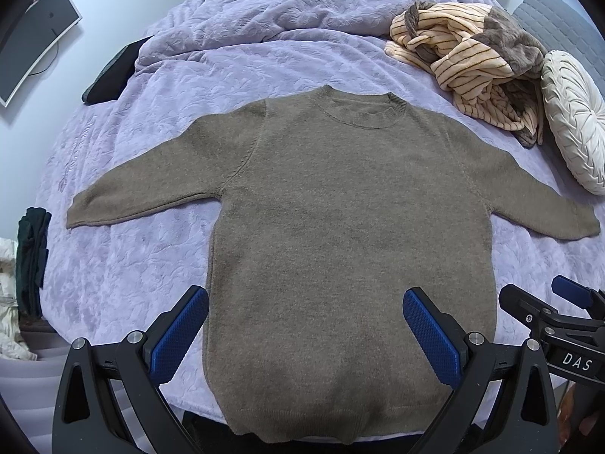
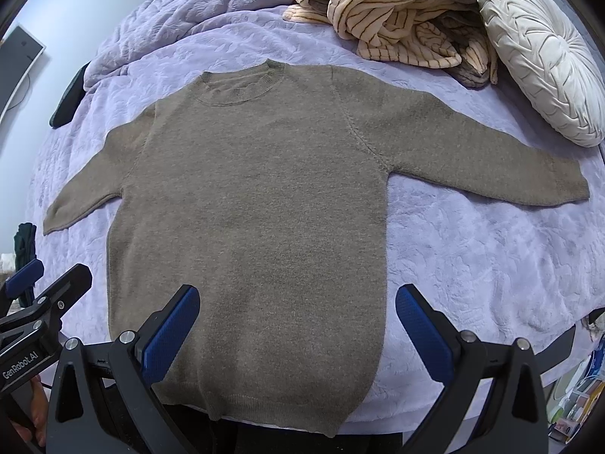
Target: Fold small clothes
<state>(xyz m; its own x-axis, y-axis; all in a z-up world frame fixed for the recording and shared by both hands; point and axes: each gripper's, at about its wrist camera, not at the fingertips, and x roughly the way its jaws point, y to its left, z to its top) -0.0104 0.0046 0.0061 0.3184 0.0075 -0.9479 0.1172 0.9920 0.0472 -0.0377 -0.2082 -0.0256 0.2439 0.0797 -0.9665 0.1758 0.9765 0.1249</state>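
Note:
A small brown knit sweater lies flat and face up on the lilac bedspread, sleeves spread to both sides, collar at the far end, hem at the near bed edge. It also shows in the right wrist view. My left gripper is open and empty, held above the hem's left part. My right gripper is open and empty, held above the hem's right part. The right gripper also shows at the right edge of the left wrist view. The left gripper shows at the left edge of the right wrist view.
A striped cream and grey-brown garment heap lies at the far right of the bed, next to a round white cushion. A bunched lilac quilt lies at the far end. A dark object sits at the far left edge. A monitor stands left.

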